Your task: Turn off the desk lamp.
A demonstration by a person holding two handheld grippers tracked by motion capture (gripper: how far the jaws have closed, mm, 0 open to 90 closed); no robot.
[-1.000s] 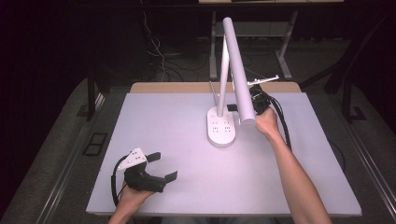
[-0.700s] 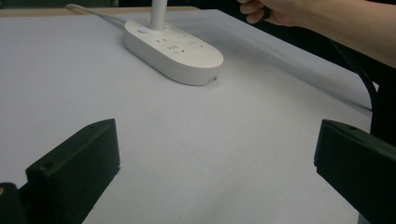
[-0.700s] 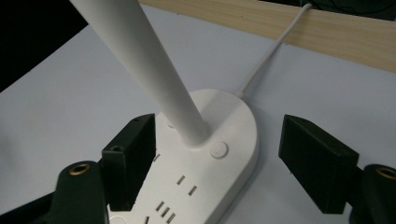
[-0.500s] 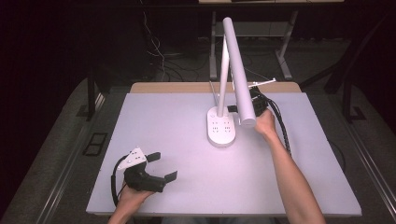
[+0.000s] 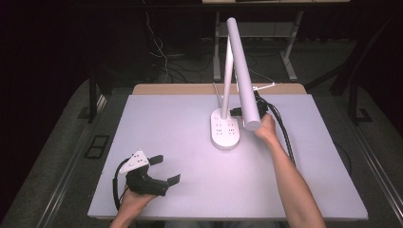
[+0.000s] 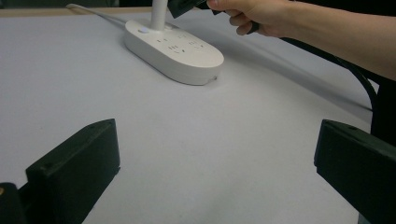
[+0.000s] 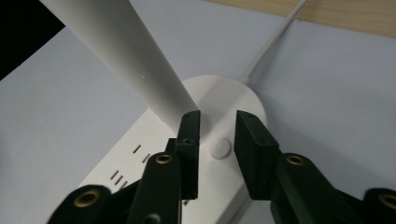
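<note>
A white desk lamp stands at the table's back middle, with a long tube head (image 5: 242, 71) over an oval base (image 5: 225, 133) that carries socket holes. My right gripper (image 5: 237, 113) is at the base, beside the lamp's stem. In the right gripper view its jaws (image 7: 217, 119) stand a narrow gap apart, holding nothing, and a round button (image 7: 219, 147) on the base (image 7: 140, 154) shows between them. My left gripper (image 5: 166, 169) rests at the table's front left, wide open and empty (image 6: 215, 140), facing the base (image 6: 177, 46).
The lamp's white cord (image 7: 271, 42) runs off the back edge of the pale table (image 5: 166, 118). My right gripper's black cable (image 5: 285, 137) trails along the forearm. Dark floor, cables and desk legs lie beyond the table.
My right hand has shifted slightly down and left, closer to the lamp's base. The left gripper has not moved.
</note>
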